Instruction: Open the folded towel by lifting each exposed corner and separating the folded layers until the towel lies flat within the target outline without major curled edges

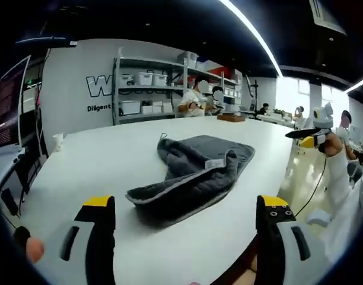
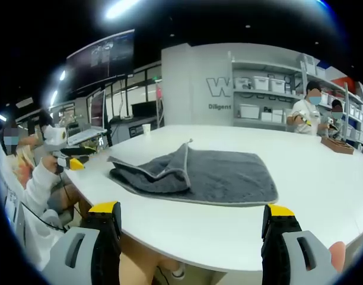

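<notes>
— White desk (image 1: 98,160) up front, metal shelving with storage bins (image 1: 147,89) behind it?

— Yes. On the desk lies a dark grey terry towel with pale edging (image 1: 193,172), partly folded over itself, bunched on one side.

— Left gripper (image 1: 187,217)?

— Jaws apart, short of the towel, holding nothing. Right gripper (image 2: 193,228) likewise, jaws wide, off the desk edge.

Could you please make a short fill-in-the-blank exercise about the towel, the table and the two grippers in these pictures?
1. The towel is ____ in colour.
2. It lies on a ____ table.
3. The jaws of the left gripper and the right gripper stand ____, holding nothing.
4. Part of the towel is ____ over itself.

Missing words: grey; white; open; folded
</notes>
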A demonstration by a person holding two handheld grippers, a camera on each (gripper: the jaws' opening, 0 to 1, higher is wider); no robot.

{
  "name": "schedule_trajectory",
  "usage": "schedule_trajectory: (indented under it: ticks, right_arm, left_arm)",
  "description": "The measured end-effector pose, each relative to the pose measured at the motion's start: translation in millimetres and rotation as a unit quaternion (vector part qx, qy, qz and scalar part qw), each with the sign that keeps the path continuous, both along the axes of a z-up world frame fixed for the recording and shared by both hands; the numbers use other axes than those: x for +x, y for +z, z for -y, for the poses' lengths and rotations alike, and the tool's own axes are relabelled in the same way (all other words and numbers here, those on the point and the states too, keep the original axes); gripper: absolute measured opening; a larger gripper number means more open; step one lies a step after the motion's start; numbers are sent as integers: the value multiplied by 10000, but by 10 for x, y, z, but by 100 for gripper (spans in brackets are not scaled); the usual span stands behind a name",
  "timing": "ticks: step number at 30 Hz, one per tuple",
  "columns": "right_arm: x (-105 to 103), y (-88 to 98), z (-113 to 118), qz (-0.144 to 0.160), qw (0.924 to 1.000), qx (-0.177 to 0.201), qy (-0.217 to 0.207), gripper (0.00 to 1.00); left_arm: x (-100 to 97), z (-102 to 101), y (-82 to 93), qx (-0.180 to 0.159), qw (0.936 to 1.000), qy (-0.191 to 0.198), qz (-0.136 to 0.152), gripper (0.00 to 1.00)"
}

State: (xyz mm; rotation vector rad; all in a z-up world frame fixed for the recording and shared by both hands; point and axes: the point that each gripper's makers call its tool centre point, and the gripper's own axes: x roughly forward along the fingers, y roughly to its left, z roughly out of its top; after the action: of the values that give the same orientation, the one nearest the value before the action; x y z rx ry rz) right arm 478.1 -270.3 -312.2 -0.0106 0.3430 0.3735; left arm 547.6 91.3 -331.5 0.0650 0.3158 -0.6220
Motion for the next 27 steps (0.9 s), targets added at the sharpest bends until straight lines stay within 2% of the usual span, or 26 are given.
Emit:
schedule_trajectory:
  ticks: [7, 11, 15, 18, 21, 27]
  right_arm:
    - [4, -9, 13, -26, 10000, 11, -8, 99]
    - [4, -7, 10, -25, 10000, 11, 0, 99]
    - [3, -12, 0, -32, 10000, 6, 21, 99]
    - [-2, -10, -2, -29, 10000, 3, 28, 99]
    - [-7, 1, 15, -16, 10000, 7, 19, 99]
    - [-16, 21, 72, 12, 10000, 23, -39, 99]
  left_arm:
    - [-41, -100, -47, 87, 9998, 156, -53, 99]
    - [-31, -69, -31, 105, 9998, 132, -44, 99]
    - [22, 86, 7, 202, 9998, -49, 4, 99]
    - [87, 288, 53, 308, 9988, -355, 122, 99]
    - [134, 414, 71, 293, 9982, -501, 135, 99]
    - [379, 810, 61, 375, 9945, -953, 217, 99]
